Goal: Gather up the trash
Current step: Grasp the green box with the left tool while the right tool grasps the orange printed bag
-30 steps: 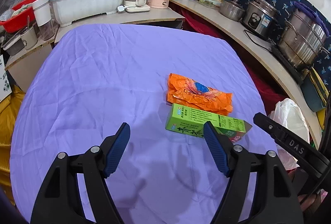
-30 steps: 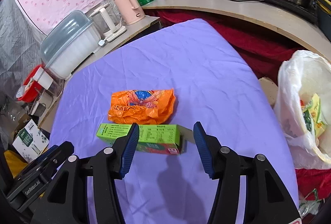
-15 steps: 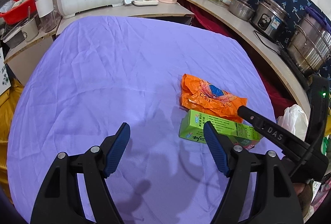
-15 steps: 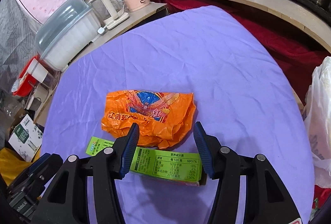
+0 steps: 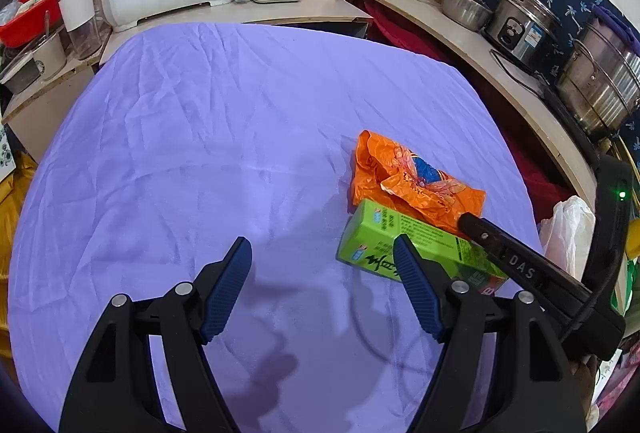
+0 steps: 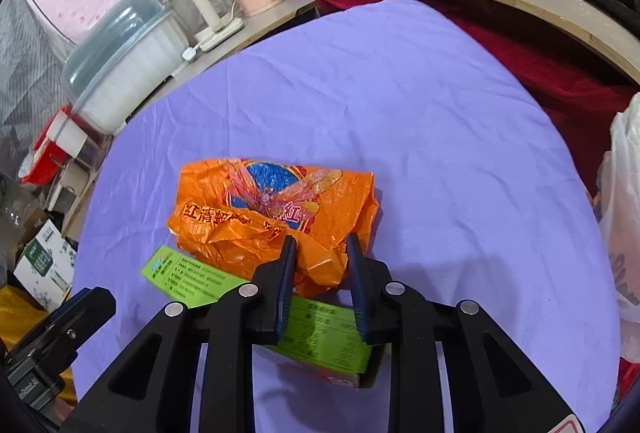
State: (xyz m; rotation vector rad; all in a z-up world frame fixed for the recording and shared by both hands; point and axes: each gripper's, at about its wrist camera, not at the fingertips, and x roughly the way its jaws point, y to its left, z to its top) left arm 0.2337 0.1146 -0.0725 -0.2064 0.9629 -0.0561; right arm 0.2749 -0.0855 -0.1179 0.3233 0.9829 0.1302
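Right claw (image 6: pixel 320 245) just closed, pinching the orange wrapper (image 6: pixel 272 209) above the green box (image 6: pixel 320 329); left claw (image 5: pixel 322 253) wide open, empty.

We see both views bright and evenly lit, with soft grey shadows of the left gripper (image 5: pixel 322 251) on the purple tabletop (image 5: pixel 208 137); focus is sharp at centre, while fisheye bending curves the edges into dark vignetted corners
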